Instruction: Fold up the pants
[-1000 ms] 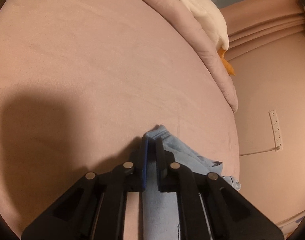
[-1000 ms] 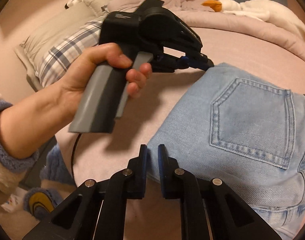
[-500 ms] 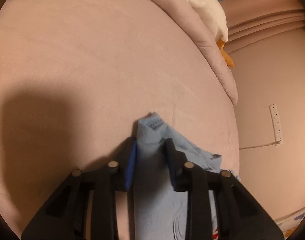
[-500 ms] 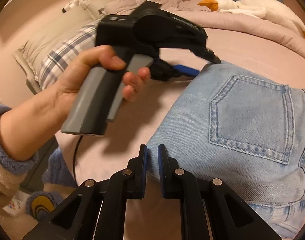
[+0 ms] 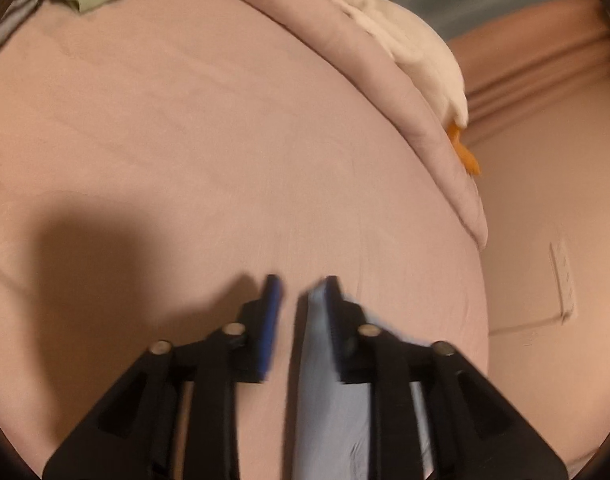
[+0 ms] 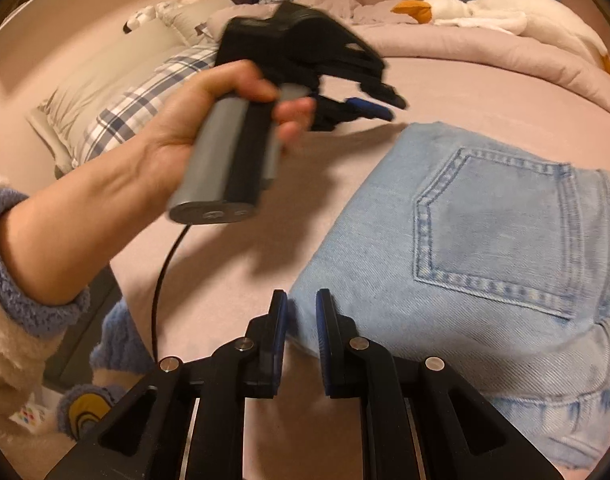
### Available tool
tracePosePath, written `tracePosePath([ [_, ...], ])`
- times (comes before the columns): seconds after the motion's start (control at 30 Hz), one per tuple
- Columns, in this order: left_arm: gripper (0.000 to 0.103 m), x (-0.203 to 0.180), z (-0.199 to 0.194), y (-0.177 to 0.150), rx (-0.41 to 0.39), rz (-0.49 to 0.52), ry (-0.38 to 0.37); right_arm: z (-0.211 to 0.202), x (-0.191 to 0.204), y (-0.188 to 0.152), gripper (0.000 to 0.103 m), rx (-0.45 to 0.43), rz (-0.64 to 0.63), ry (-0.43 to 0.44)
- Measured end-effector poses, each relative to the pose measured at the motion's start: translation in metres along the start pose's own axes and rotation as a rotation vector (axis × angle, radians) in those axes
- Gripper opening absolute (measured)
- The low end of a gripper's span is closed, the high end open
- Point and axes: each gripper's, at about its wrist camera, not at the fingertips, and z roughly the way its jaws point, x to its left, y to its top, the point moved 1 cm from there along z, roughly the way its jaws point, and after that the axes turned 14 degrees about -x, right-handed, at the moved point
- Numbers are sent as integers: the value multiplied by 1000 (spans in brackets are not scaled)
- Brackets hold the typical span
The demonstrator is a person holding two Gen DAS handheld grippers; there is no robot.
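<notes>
Since the jeans [image 6: 485,240] are light-blue denim, they should handle as a soft but fairly weighty cloth: limp enough to drape and sag between two holds, thick enough at seams and folds to give the fingers something firm to bite. They lie on the pink bed [image 6: 485,88], filling the right half of the right wrist view, back pocket [image 6: 501,232] facing up, already doubled into a compact block to judge by the thick rounded edge at lower centre.

The right gripper [image 6: 301,320] sits at that near edge with its fingers narrowly apart, the denim's corner lying between the blue pads; whether they press it cannot be told, though a gap shows on each side. The left gripper [image 6: 379,106], seen in the upper middle of the right view in the person's left hand [image 6: 209,128], hangs above the bed beside the far corner of the jeans, fingers spread and empty. In its own blurred view a strip of denim lies against the inner side of the right-hand finger [image 5: 337,320], not pinched.

Denim is not slippery or fragile, so a firm pinch is safe. Best holds are the thick folded corners or the waistband, both layers caught together, since a single layer would let the fold slide open.
</notes>
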Motion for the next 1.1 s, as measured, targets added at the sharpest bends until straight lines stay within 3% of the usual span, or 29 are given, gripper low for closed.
tracePosePath([
  [0.03, 47, 0, -7, -5, 7, 10, -3, -5, -1, 1, 13, -9, 10, 2],
  [0.1, 65, 4, -23, -19, 17, 3, -17, -15, -7, 4, 17, -25, 44, 4],
  [0.23, 66, 7, -45, -46, 41, -12, -47, -42, -26, 13, 30, -87, 69, -86],
  [0.47, 65, -18, -63, -109, 136, 139, -80, -92, -78, 10, 30, -176, 86, -386],
  [0.57, 64, -30, -64, -131, 147, 278, -42, -95, -100, 4, 30, -158, 132, -399],
  [0.63, 64, -36, -66, -139, 154, 325, -42, -80, -111, -5, 22, -82, 156, -392],
  [0.73, 64, -34, -71, -143, 164, 325, -61, -73, -101, -3, 22, -78, 132, -401],
  [0.8, 66, -24, -77, -139, 176, 268, -94, -82, -102, 2, 22, -92, 174, -363],
  [0.87, 66, -13, -82, -136, 172, 213, -102, -100, -112, 2, 28, -133, 248, -303],
  [0.9, 66, -9, -82, -132, 168, 185, -107, -111, -119, 2, 38, -162, 295, -272],
  [0.93, 66, -7, -81, -130, 165, 155, -113, -119, -125, 2, 57, -178, 333, -262],
  [1.0, 66, -3, -81, -126, 167, 94, -134, -134, -141, -2, 76, -218, 424, -270],
  [1.1, 66, -6, -70, -122, 186, 37, -155, -147, -173, -22, 77, -233, 590, -242],
])
